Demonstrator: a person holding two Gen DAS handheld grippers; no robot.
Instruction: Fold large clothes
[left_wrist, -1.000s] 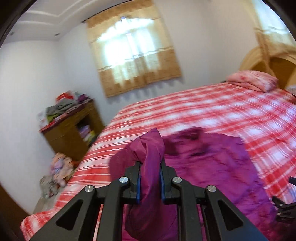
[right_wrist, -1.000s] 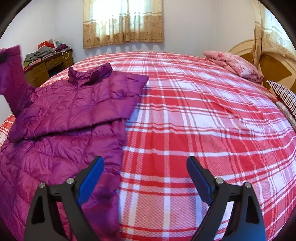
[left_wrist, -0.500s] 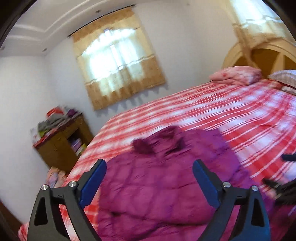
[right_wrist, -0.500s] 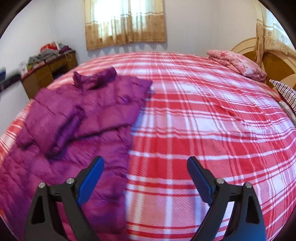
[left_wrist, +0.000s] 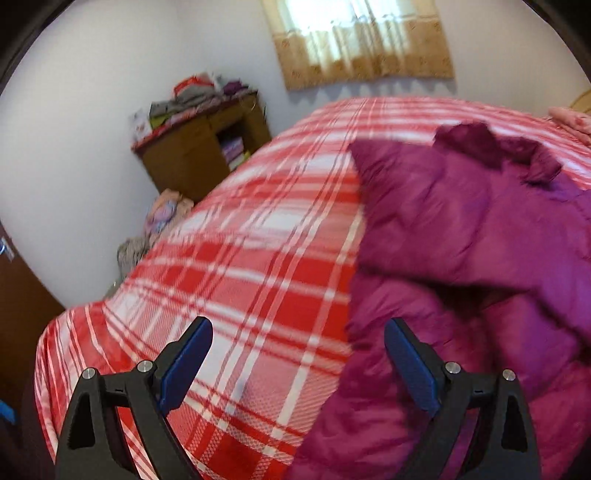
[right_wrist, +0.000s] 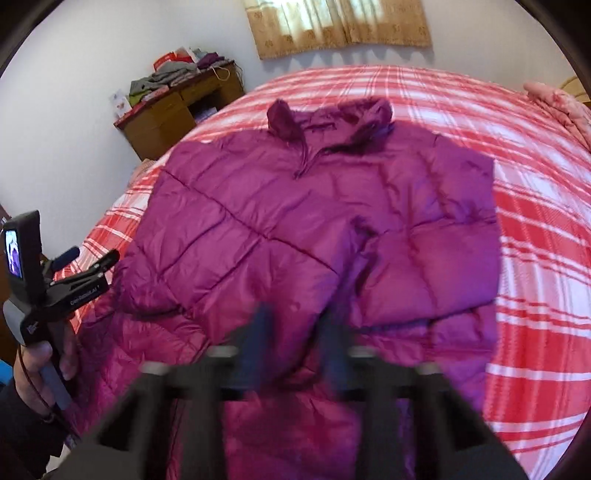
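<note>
A purple quilted jacket lies front up on the red plaid bed, both sleeves folded across its chest, collar toward the window. My right gripper is blurred low over the jacket's middle. Its jaws are closing, and a raised fold of the fabric is pinched between them. My left gripper is open and holds nothing, hovering over the bedspread just off the jacket's left edge. In the right wrist view the left gripper shows at the far left, held by a hand.
A wooden cabinet piled with clothes stands by the wall beyond the bed's left side, with a heap of clothes on the floor beside it. A curtained window is behind the bed. A pink pillow lies far right.
My left gripper let go of the sleeve, opened and dropped down to the jacket's left side. The sleeve now lies across the chest. My right gripper moved left over the jacket and its jaws came together.
</note>
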